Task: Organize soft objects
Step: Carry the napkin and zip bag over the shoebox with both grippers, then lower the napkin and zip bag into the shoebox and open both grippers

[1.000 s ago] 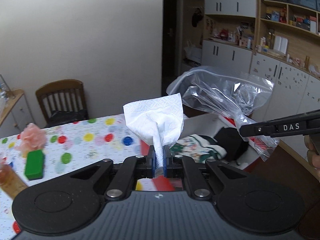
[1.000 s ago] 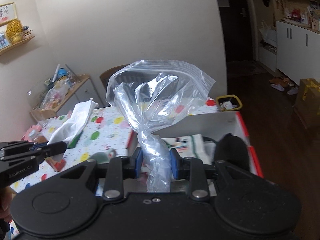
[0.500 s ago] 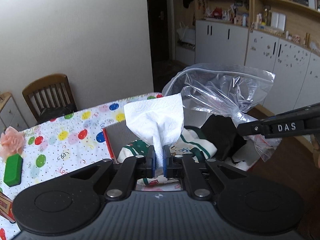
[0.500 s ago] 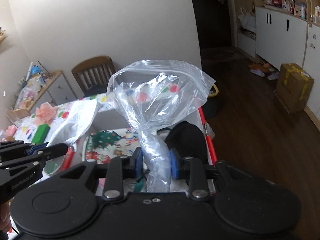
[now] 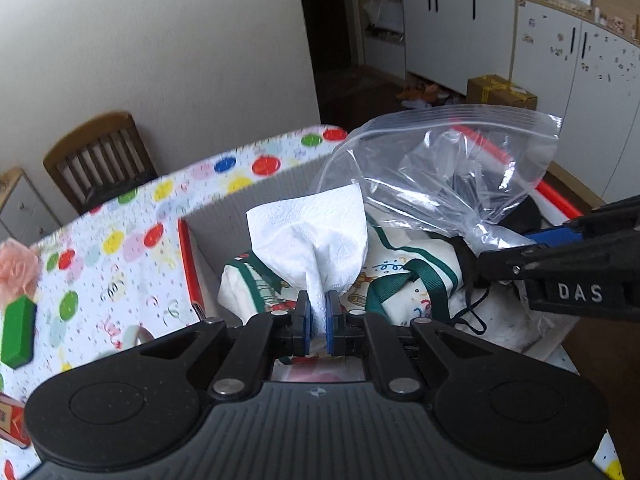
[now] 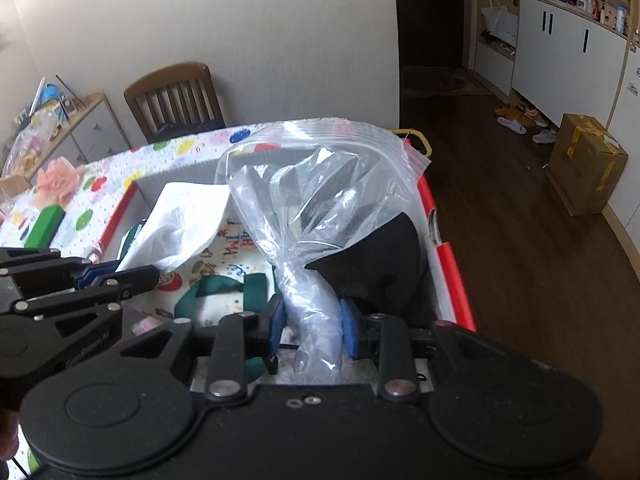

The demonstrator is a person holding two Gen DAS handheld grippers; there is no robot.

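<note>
Partly done: printed tote [image 5: 404, 276] and black cloth [image 6: 384, 256] already in red-rimmed box [image 6: 448, 256]; left gripper [image 5: 317, 322] clamping white tissue [image 5: 312, 240], right gripper [image 6: 310, 328] clamping clear zip bag [image 6: 320, 192], both above box, not yet dropped in

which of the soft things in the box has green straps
The cream printed tote bag lying in the box; the black cloth beside it has none.

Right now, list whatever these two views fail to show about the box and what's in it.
- Box floor: both views, covered by the printed tote and black cloth.
- Box's near wall: both views, behind the gripper bodies.
- Tote's print: left wrist view, tissue overlaps it.
- Black cloth's shape: right wrist view, plastic bag partly veils it.
</note>
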